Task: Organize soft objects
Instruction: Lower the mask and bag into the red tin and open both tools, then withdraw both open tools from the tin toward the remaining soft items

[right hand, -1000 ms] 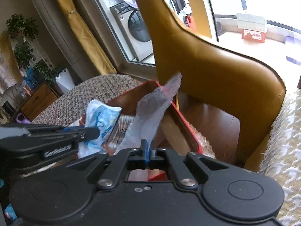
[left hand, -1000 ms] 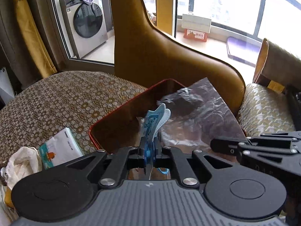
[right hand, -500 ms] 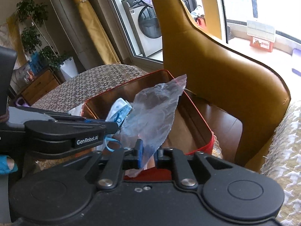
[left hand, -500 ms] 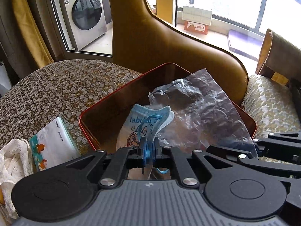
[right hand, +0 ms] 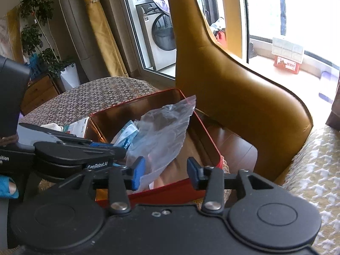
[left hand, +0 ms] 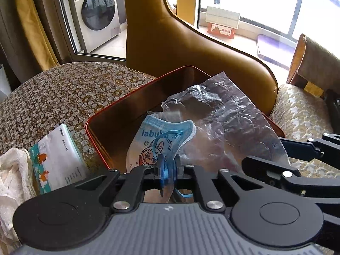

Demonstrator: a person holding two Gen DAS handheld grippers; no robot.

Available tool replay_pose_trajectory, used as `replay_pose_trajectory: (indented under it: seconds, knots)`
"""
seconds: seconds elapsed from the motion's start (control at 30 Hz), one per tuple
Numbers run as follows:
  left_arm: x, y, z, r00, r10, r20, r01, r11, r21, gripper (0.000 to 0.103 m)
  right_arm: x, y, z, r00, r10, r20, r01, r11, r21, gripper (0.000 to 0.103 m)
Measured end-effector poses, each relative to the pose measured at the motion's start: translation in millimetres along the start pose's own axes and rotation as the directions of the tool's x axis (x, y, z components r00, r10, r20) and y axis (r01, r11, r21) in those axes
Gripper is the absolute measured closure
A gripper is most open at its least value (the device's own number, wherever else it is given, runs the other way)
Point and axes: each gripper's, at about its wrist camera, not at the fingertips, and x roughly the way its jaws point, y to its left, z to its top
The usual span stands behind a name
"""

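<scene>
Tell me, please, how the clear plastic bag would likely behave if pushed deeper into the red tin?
The clear plastic bag looks crinkled and thin, so it would probably crumple rather than slide. It seems light, and may spring back above the red tin rim.

A washing machine (left hand: 97, 14) stands behind the mustard chair (left hand: 191, 48), a potted plant (right hand: 36, 31) nearby.

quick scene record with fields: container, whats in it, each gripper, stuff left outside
container: red tin, lid off, on a patterned cushion
contents: clear plastic bag and face mask, both partly inside
left gripper: shut on the face mask
right gripper: jaws have just been opening; bag lies between the pads, not pinched
outside: tissue pack and white cloth beside the tin
</scene>
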Motion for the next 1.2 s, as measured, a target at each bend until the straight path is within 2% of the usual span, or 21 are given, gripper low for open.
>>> replay_pose_trajectory:
  seconds: [0.07,0.17,0.3,0.6,1.0,1.1,1.2]
  knots:
    - [-3,1,0,1.0,-0.004,0.006,0.004,1.0,-0.008,0.095,-3,0,1,1.0,-0.005,0.007,0.005,1.0,-0.005,0.056]
    - [-9,1,-1,1.0,-0.012,0.018,0.012,1.0,-0.007,0.084,-9,-1,1,1.0,-0.011,0.02,0.011,1.0,-0.009,0.051]
    - [-21,0,-3,0.999,-0.021,0.049,0.021,1.0,-0.002,0.04,-18,-3,0,0.999,-0.015,0.033,0.015,1.0,-0.01,0.049]
    - [-59,8,-13,0.995,-0.019,0.095,0.019,1.0,0.002,0.039,-46,7,0,0.998,-0.014,0.061,0.016,1.0,-0.026,0.041]
    - [-123,41,-39,0.99,-0.024,0.139,0.029,0.999,-0.031,0.039,-82,43,-6,0.995,0.05,0.089,-0.047,0.998,-0.028,0.036]
    - [-140,51,-48,0.988,-0.025,0.154,0.032,0.999,-0.044,0.033,-90,56,-7,0.993,0.066,0.099,-0.063,0.997,-0.037,0.035]
    - [-154,60,-58,0.986,-0.017,0.164,0.024,0.999,-0.04,0.033,-97,69,-9,0.991,0.083,0.107,-0.078,0.996,-0.051,0.032]
